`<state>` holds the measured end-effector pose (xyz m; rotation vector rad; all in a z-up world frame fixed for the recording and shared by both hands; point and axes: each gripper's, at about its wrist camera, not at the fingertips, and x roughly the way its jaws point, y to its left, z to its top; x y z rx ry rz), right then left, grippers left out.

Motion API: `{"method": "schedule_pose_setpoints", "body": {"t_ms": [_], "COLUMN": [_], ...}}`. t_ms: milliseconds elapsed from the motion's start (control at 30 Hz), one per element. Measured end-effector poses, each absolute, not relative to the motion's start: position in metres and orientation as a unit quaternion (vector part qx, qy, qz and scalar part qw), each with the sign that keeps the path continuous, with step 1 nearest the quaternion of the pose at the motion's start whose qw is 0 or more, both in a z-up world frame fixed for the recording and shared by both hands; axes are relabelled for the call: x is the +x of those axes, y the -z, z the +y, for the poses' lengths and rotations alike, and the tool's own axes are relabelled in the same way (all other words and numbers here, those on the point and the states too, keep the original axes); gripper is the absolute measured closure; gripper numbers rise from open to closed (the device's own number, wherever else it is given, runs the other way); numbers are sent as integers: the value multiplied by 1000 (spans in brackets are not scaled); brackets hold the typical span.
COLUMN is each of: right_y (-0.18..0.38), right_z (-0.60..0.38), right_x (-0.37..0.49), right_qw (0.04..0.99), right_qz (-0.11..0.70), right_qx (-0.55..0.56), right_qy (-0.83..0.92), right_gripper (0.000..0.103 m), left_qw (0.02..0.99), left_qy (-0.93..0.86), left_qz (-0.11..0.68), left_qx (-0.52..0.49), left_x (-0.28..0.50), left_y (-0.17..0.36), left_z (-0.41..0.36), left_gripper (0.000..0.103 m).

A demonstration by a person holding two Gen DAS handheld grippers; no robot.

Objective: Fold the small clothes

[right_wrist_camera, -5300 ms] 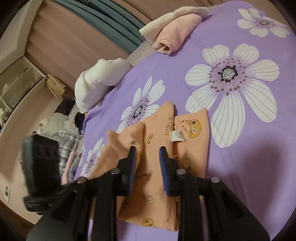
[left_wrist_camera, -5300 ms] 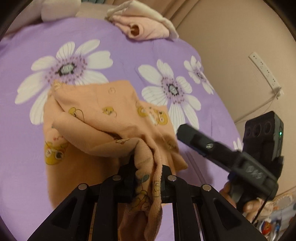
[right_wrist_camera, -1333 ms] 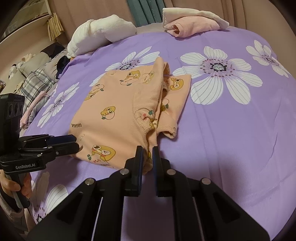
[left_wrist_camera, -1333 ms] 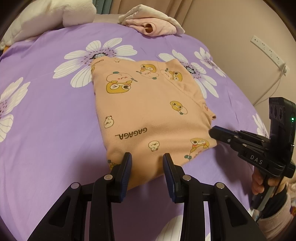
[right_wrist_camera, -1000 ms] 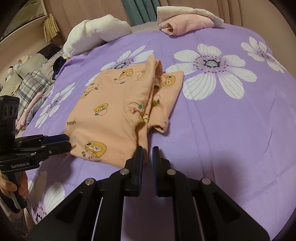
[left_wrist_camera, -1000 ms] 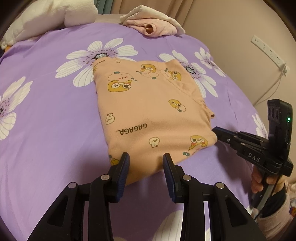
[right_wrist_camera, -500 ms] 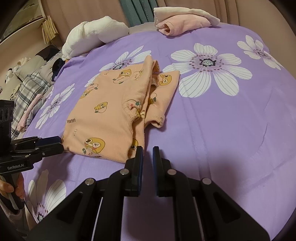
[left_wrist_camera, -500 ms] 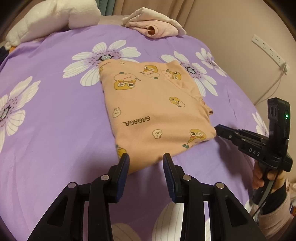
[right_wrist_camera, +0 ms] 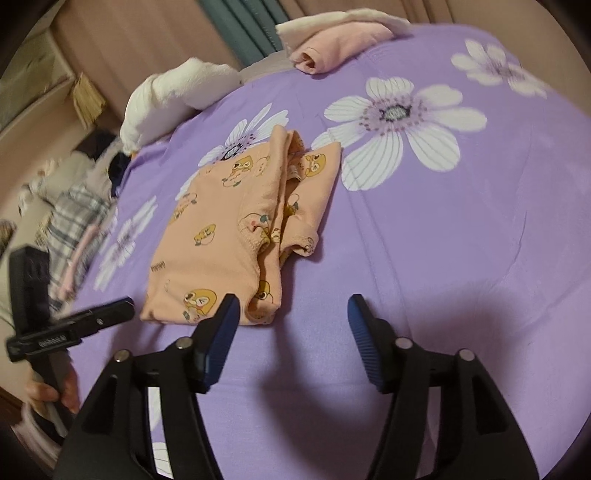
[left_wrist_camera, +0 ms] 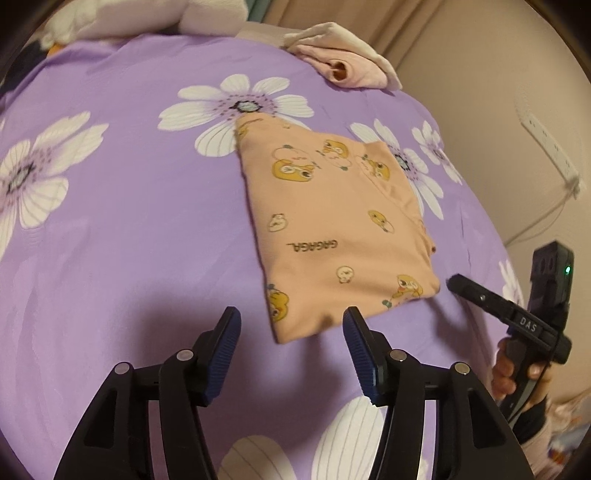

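Bedroom: purple floral bedsheet point(left_wrist_camera: 129, 240), curtains point(right_wrist_camera: 240, 26), pillow point(right_wrist_camera: 173, 92)

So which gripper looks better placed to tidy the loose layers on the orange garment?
Probably the right gripper: its opening jaws face the orange garment on the side with the bunched, gaping layers. The left gripper faces the smooth corner.

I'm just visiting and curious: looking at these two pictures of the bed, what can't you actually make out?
- Folded peach garment: its underside and inner layers are hidden by its own folds in both views.
- Pile beside the bed, right view: blurred, half behind the left tool.
- Person: only fingers show; the edge cuts off the rest.
- Small print on the right tool, left view: barely readable.
- Rolled pink clothes: garment type unclear.
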<state>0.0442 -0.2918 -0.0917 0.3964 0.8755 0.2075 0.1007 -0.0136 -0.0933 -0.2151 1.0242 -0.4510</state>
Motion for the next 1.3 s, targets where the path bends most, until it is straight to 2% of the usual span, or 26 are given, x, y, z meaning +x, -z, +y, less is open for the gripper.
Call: {"method": "schedule_pose_setpoints", "body": {"t_ms": [100, 367, 767, 1033, 1167, 1300], "right_y": [97, 100, 105, 110, 112, 114], "right_z": [-297, -308, -307, -303, -300, -297], "right_x": [44, 55, 99, 123, 131, 138], "right_qw": [871, 850, 832, 816, 812, 810], "right_qz": [420, 412, 421, 431, 434, 435], "right_qx": [229, 302, 327, 340, 339, 335], "right_qy": [-106, -128, -155, -181, -192, -204], "right_gripper": [33, 24, 24, 24, 24, 25], "left_qw": [838, 817, 776, 773, 774, 777], "left_qy": [213, 232, 254, 267, 272, 278], "left_qz": [488, 493, 505, 508, 506, 503], "left_qx": [-121, -188, -280, -271, -266, -256], "left_x": [104, 125, 169, 184, 189, 193], "left_y": [96, 101, 117, 121, 121, 121], "left_z": [-9, -4, -2, -16, -23, -29], "left_gripper": [34, 33, 33, 33, 25, 25]}}
